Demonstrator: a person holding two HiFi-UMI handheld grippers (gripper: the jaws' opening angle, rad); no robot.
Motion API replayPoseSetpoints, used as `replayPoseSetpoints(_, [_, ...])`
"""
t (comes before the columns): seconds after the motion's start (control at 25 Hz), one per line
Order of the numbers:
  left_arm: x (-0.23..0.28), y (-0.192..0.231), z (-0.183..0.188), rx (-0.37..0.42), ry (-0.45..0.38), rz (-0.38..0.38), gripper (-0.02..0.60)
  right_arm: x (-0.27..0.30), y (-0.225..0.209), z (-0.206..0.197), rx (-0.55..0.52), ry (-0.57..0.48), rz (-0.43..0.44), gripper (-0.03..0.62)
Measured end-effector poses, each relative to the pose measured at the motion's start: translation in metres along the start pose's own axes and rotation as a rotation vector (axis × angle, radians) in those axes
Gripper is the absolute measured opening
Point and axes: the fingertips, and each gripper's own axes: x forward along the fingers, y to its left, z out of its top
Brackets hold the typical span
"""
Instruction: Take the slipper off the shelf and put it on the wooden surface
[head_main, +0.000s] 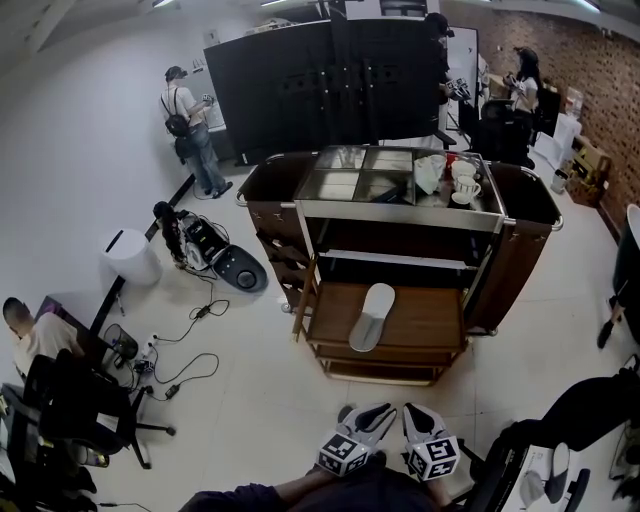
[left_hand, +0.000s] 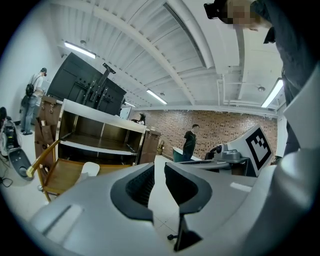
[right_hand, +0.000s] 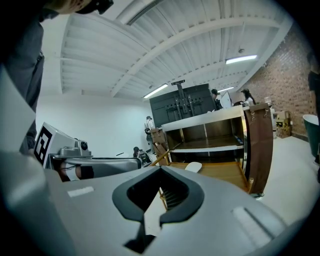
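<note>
A white slipper (head_main: 372, 315) lies sole up on the pulled-out wooden surface (head_main: 425, 322) at the bottom of a metal service cart (head_main: 400, 215). The shelf (head_main: 400, 260) above it holds nothing I can see. Both grippers hang low by the person's body, well short of the cart: the left gripper (head_main: 365, 418) and the right gripper (head_main: 420, 418). In the left gripper view the left gripper (left_hand: 159, 167) shows a narrow gap with nothing in it, and the slipper (left_hand: 90, 168) is far off. In the right gripper view the right gripper (right_hand: 160, 171) has its tips together, empty, with the slipper (right_hand: 193, 166) beyond.
Brown bags (head_main: 525, 215) hang on both ends of the cart; cups (head_main: 465, 188) stand on its top. A floor machine (head_main: 225, 258), cables (head_main: 190, 365), a white bin (head_main: 132, 257) and an office chair (head_main: 80, 410) lie left. Several people stand around a black partition (head_main: 330, 85).
</note>
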Motion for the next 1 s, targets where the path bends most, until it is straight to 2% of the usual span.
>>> replayPoseSetpoints(1.0, [0.001, 0.022, 0.006, -0.003, -0.019, 0.022, 0.069, 0.011, -0.005, 0.007, -0.038, 0.008, -0.004, 0.000])
